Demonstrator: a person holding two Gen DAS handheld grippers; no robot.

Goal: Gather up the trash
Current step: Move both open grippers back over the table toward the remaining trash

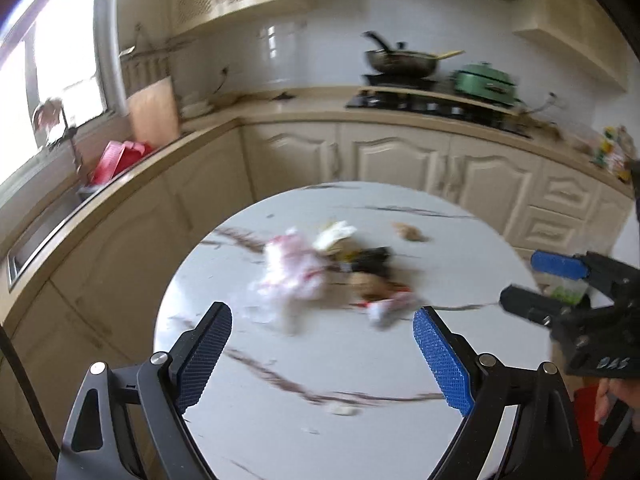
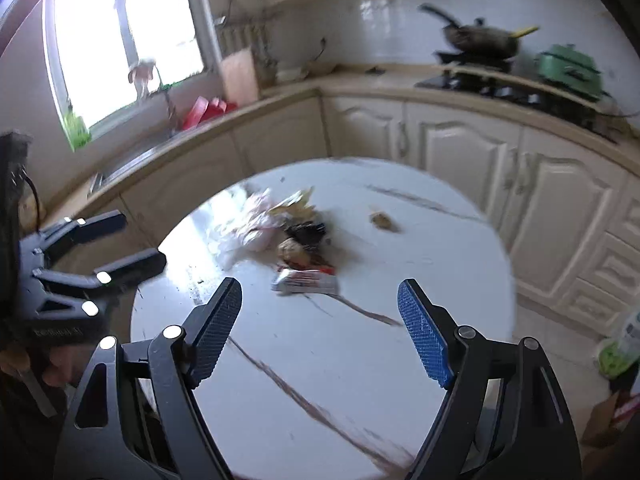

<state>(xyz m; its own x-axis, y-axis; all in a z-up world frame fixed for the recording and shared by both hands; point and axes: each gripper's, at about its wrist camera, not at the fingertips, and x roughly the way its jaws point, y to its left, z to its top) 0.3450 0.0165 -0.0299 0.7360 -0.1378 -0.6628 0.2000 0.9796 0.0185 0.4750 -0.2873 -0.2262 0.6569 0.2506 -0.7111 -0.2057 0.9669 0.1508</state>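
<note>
A pile of trash (image 1: 332, 268) lies on the round white marble table (image 1: 280, 420): a crumpled white-and-pink plastic bag (image 1: 288, 276), brown and black scraps, and a red-and-white wrapper (image 1: 390, 306). A small brown scrap (image 1: 408, 232) lies apart, farther back. My left gripper (image 1: 322, 320) is open and empty, just short of the pile. In the right wrist view my right gripper (image 2: 320, 292) is open and empty, close to the wrapper (image 2: 306, 280) and the pile (image 2: 280, 224). Each gripper shows in the other's view: the right one (image 1: 532, 280), the left one (image 2: 132, 240).
Cream kitchen cabinets (image 1: 400, 156) curve behind the table. The counter holds a sink (image 1: 40, 224), red items (image 1: 120, 156), a cutting board (image 1: 154, 110), a stove with a pan (image 1: 400, 60) and a green pot (image 1: 484, 80). A small white scrap (image 1: 342, 410) lies near the table's front.
</note>
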